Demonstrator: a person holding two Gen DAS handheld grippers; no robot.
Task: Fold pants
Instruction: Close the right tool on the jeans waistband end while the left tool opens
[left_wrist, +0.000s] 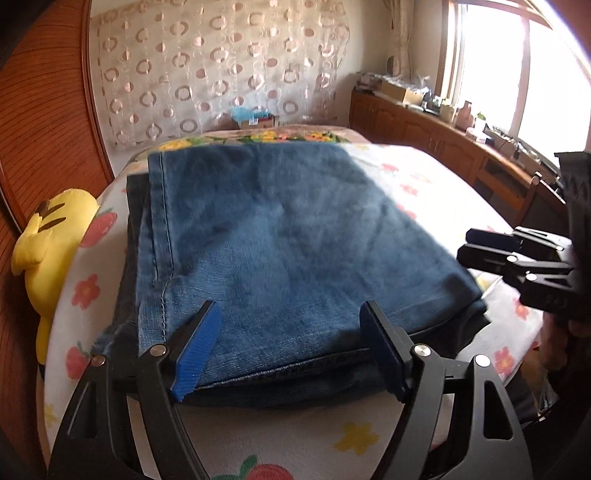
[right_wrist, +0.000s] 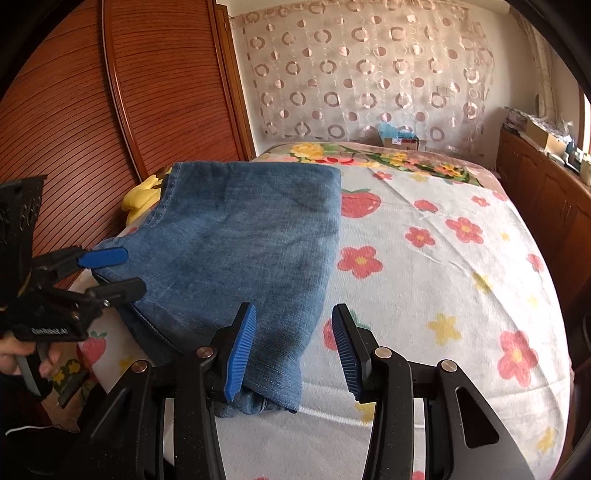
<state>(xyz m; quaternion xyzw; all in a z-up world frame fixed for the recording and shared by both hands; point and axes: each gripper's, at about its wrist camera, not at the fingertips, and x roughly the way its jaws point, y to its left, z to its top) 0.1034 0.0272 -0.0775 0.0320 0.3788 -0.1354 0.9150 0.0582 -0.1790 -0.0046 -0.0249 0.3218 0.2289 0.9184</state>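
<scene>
**Folded jeans on the bed, both grippers spread wide**

Left wrist view: the jeans (left_wrist: 280, 236) lie folded in a thick stack on the flowered bed cover (left_wrist: 424, 188). The left gripper (left_wrist: 291, 347) stands wide open at the near edge of the jeans, its blue pads (left_wrist: 199, 354) just above the hem, holding nothing. The right gripper (left_wrist: 517, 254) hovers just off the right edge of the jeans. A yellow plush toy (left_wrist: 48, 236) sits left of the jeans, against the wooden wardrobe (left_wrist: 48, 110). Beyond the jeans, a cardboard box (left_wrist: 255, 120) holds something light blue.

Right wrist view: the right gripper (right_wrist: 295, 350) is wide open and empty, its left pad over the near corner of the jeans (right_wrist: 240, 236). Right of the jeans the bed cover (right_wrist: 443, 258) is bare and wide. The left gripper (right_wrist: 110, 273), open, sits at the left edge of the jeans.
</scene>
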